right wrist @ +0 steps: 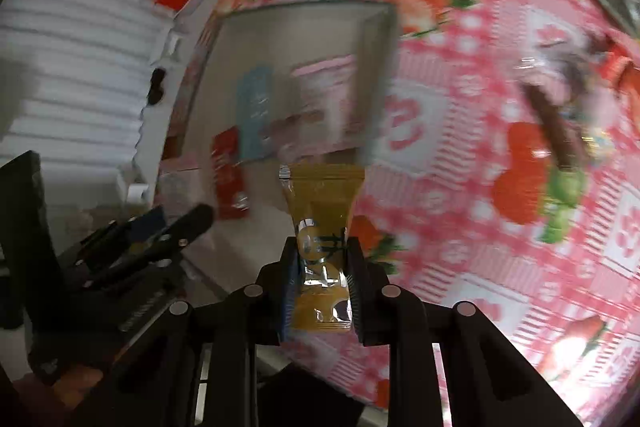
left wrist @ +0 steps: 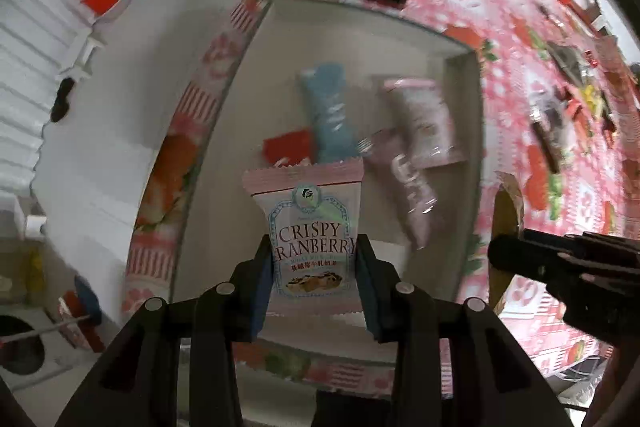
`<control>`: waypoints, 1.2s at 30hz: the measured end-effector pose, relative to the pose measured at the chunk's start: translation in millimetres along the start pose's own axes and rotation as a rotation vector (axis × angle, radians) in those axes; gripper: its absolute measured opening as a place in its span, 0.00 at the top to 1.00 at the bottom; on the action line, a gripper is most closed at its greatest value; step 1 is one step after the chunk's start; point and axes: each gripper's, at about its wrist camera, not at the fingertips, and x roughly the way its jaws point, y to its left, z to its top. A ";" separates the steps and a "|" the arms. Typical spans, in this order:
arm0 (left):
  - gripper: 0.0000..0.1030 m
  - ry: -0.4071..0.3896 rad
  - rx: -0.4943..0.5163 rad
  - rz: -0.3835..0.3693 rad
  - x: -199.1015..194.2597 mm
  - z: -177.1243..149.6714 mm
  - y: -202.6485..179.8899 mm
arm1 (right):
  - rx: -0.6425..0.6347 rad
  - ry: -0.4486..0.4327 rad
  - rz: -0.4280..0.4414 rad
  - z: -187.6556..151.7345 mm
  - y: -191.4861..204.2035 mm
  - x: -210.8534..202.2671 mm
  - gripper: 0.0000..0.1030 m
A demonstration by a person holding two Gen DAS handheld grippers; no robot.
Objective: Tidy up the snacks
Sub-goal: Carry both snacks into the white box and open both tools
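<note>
I am carrying a pink-and-white cranberry snack packet clamped in my left gripper and a yellow foil sachet pinched in my right gripper over the shallow grey tray, where releasing each looks next.

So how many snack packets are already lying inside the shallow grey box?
4: a blue packet mid-box, a red packet beside it, a pale pink packet and a mauve packet to the right. The held cranberry packet may hide more.
</note>
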 end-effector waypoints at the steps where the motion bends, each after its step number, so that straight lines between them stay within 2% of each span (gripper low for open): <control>1: 0.60 0.006 -0.003 0.003 1.9 -1.7 1.0 | -0.003 0.015 0.014 0.4 5.2 6.8 0.76; 11: 0.60 0.059 -0.002 0.025 23.0 -15.2 13.7 | -0.037 0.098 0.039 1.1 35.3 46.6 0.76; 16: 0.58 0.059 0.007 0.039 26.9 -14.4 13.9 | -0.039 0.106 0.021 5.2 40.1 54.5 0.76; 18: 0.53 0.061 0.005 0.034 27.5 -14.3 12.7 | -0.027 0.108 0.036 4.4 39.1 52.9 0.76; 20: 0.41 0.056 -0.001 0.033 27.4 -12.8 11.0 | -0.012 0.104 0.048 5.8 34.7 47.4 0.74; 22: 0.32 0.049 -0.007 0.040 26.3 -10.5 8.6 | -0.003 0.097 0.043 8.7 30.6 41.7 0.39; 23: 0.30 0.045 -0.011 0.046 25.7 -9.5 7.9 | 0.001 0.089 0.043 9.8 28.1 38.4 0.16; 31: 0.29 0.020 -0.042 0.031 12.7 7.0 2.3 | 0.046 0.036 0.015 19.0 1.9 13.1 0.15; 32: 0.29 0.010 -0.043 0.021 8.9 10.3 -0.7 | 0.058 0.027 0.005 20.9 -5.4 7.2 0.13; 33: 0.29 0.005 -0.044 0.013 6.4 10.7 -3.3 | 0.072 0.016 -0.011 22.9 -11.5 2.4 0.00; 36: 0.29 -0.025 -0.037 -0.031 -4.9 15.6 -14.5 | 0.138 -0.036 -0.059 29.4 -39.8 -17.3 0.00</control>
